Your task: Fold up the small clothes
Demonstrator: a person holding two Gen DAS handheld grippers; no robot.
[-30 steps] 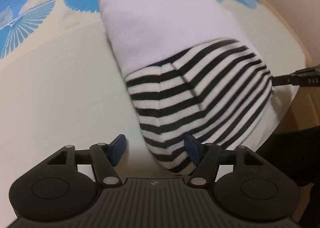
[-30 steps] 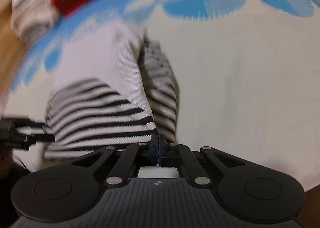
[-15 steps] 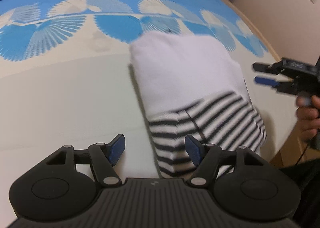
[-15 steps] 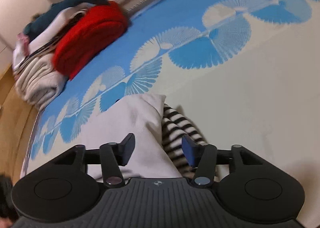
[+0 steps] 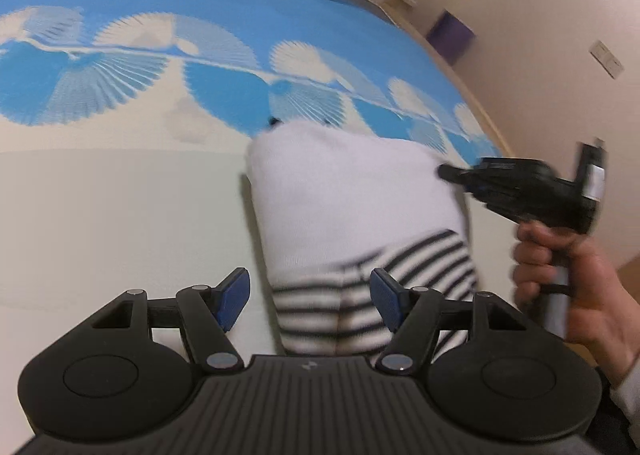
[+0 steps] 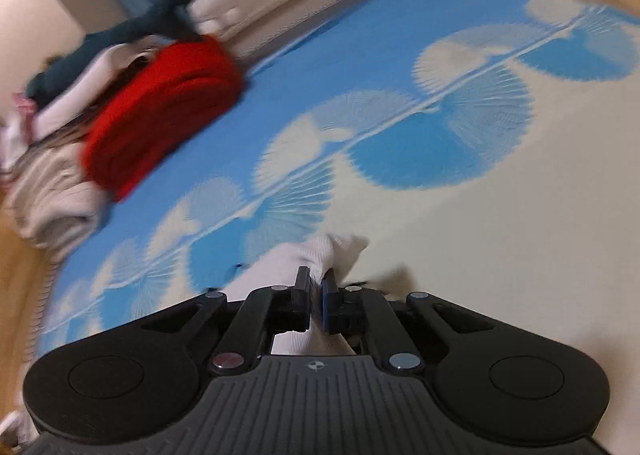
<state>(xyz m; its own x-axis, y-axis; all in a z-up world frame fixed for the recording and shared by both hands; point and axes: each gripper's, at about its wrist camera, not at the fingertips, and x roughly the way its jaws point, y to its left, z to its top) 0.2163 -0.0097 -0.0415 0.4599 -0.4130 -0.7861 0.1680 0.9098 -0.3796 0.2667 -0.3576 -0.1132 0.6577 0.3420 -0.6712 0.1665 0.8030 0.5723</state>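
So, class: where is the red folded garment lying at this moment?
In the right wrist view the red folded garment lies at upper left, on the far blue part of the bedspread, atop a pile of folded clothes near the bed's edge.

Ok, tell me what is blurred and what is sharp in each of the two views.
Left wrist view: the left hand-held gripper is sharp, the striped part of the garment smeared, the right hand-held gripper motion-blurred. Right wrist view: the red folded pile and the sheet's blue fan print streak, and the bed edge bows from the fisheye.
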